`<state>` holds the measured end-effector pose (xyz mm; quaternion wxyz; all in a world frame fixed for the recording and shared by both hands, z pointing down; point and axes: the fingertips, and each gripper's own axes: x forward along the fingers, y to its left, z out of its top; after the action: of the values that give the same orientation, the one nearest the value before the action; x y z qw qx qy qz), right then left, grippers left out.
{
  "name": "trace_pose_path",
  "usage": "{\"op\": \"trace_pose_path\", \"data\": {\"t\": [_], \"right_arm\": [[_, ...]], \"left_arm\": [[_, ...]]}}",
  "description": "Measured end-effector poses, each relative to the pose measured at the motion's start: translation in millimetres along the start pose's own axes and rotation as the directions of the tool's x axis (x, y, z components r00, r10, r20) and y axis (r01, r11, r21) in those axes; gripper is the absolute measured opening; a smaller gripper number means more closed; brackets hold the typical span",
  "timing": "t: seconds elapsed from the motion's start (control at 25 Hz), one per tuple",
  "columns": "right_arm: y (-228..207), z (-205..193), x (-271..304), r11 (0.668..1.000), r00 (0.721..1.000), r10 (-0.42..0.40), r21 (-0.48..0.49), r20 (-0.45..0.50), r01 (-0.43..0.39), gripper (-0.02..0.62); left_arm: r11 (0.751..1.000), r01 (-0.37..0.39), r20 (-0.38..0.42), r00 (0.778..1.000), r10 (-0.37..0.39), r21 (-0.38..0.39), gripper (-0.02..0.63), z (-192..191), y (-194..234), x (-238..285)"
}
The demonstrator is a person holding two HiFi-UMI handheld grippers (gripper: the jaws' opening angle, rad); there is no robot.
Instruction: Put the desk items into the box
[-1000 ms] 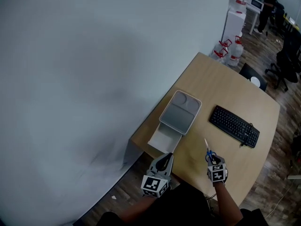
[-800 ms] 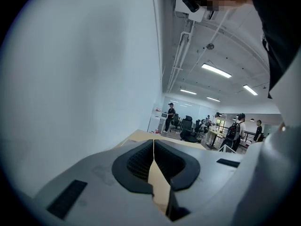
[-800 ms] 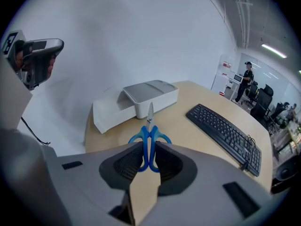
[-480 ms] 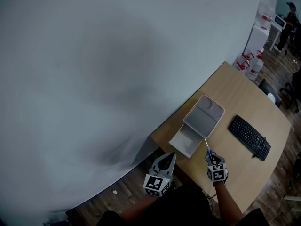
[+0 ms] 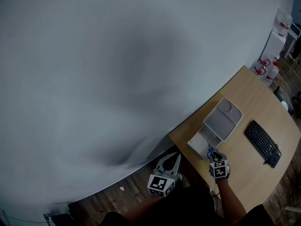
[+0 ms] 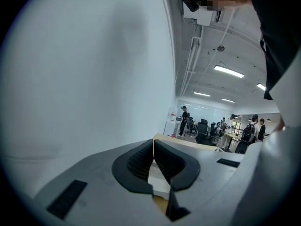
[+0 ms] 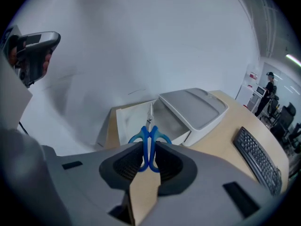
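Blue plastic handles of the scissors (image 7: pixel 150 134) sit clamped between the pads of my right hand-held gripper (image 7: pixel 149 160). The blades are together and point away from me at the open box (image 7: pixel 126 122), so I judge a forward tilt would drop them in tip first. The box stands at the near left corner of the worktop (image 7: pixel 221 140), its grey lid (image 7: pixel 193 108) just beyond the opening. My left hand-held gripper (image 6: pixel 154 147) is closed on nothing and hangs off the worktop's left edge over the floor (image 5: pixel 136 192), clear of the path. A black keyboard (image 7: pixel 256 159) lies well to the right. Nothing stands between scissors and box. The lid's rim, near the blade tips, is what I might catch.
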<state>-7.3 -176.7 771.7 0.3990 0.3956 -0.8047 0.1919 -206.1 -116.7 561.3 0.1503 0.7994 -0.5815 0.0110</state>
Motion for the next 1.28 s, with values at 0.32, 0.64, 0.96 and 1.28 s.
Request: {"op": "trace_pose_path", "data": {"t": [0.32,0.64,0.96,1.28], "right_arm": [[19.0,11.8,31.9,1.000,0.999,0.011,-0.014,-0.032,-0.011,0.138],[16.6,15.7,55.8,1.000,0.998,-0.001,-0.029,-0.062,0.000,0.138],[17.0,11.4,71.8,0.997,0.991,-0.018,-0.079,-0.132,0.007,0.140],[15.6,14.4,78.2,0.998,0.993,-0.023,-0.061,-0.113,0.016,0.157]], "left_arm": [[1.000,-0.007,-0.025,1.000,0.007,-0.002,0.018,-5.7,16.7,-5.4],[1.000,-0.012,-0.022,1.000,0.012,-0.012,0.018,-8.9,24.5,-7.5],[1.000,-0.001,-0.022,1.000,0.001,-0.003,0.018,-6.2,21.1,-4.9],[1.000,-0.005,-0.017,1.000,0.005,-0.018,0.018,-6.1,21.0,-2.7]]}}
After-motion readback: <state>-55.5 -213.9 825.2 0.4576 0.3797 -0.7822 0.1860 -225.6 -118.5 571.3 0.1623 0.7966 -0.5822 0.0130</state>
